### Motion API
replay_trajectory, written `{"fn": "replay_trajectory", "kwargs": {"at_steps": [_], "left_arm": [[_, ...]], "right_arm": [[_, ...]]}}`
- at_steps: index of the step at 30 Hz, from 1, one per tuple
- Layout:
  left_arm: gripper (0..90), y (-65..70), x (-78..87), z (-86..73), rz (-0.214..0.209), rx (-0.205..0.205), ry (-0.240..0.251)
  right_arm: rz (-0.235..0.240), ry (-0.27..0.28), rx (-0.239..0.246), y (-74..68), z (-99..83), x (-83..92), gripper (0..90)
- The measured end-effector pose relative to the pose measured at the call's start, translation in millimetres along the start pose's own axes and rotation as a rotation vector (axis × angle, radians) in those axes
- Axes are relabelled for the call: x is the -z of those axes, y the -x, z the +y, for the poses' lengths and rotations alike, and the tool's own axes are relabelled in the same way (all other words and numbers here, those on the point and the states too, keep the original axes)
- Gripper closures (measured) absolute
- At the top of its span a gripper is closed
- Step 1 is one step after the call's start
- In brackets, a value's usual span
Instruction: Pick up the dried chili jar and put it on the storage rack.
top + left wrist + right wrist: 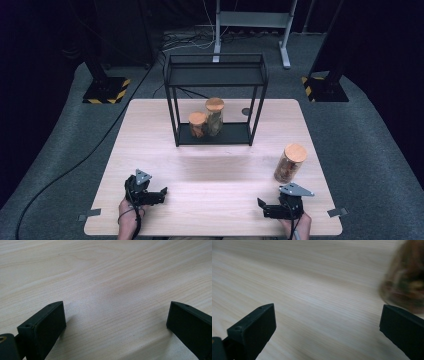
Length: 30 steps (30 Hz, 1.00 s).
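A black metal rack (pixel 215 75) stands at the back middle of the light wood table (pixel 215 170). On its lower shelf (pixel 235 134) a short cork-lidded glass jar (pixel 197 125) touches a taller one (pixel 215 116). A third cork-lidded jar (pixel 290 162), with brown contents, stands alone on the table's right side; in the right gripper view this jar (pixel 407 285) is a blur at the upper right. My left gripper (pixel 162 192) (pixel 116 315) rests near the front left edge, open over bare wood. My right gripper (pixel 261 206) (pixel 328 317) is open near the front right, just in front of the lone jar.
A small dark disc (pixel 245 111) lies on the table behind the rack's right leg. On the grey floor beyond stand two black posts with yellow-striped bases (pixel 105 90) (pixel 325 87) and a grey metal frame (pixel 250 20). A cable (pixel 75 165) runs along the floor at the left.
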<state>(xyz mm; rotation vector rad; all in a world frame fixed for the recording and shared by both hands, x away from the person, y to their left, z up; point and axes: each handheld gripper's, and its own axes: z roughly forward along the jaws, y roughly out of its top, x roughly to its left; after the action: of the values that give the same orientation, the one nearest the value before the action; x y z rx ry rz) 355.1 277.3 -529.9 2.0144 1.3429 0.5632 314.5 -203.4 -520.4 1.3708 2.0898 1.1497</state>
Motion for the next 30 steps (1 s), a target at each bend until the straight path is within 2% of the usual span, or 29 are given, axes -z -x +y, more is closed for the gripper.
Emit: {"fn": "replay_trajectory", "kwargs": {"at_steps": [6,10,14,21,30], "left_arm": [[1.8,0.0,-0.1,0.0,-0.002,0.001,0.001],[1.8,0.2,-0.1,0.0,0.000,-0.001,0.002],[1.8,0.1,-0.1,0.0,-0.001,0.000,0.002],[1.9,0.4,-0.1,-0.1,-0.003,-0.005,0.003],[1.8,0.4,-0.1,-0.1,-0.003,-0.005,0.003]], "right_arm": [[-0.069,0.040,-0.028,21.9,2.0,17.9,0.0],[-0.102,0.074,-0.043,33.0,7.4,22.8,0.0],[-0.111,0.121,-0.054,42.8,15.4,25.2,0.0],[-0.131,0.159,-0.042,56.4,36.1,23.5,0.0],[-0.110,0.192,-0.016,63.8,61.4,16.4,0.0]]}}
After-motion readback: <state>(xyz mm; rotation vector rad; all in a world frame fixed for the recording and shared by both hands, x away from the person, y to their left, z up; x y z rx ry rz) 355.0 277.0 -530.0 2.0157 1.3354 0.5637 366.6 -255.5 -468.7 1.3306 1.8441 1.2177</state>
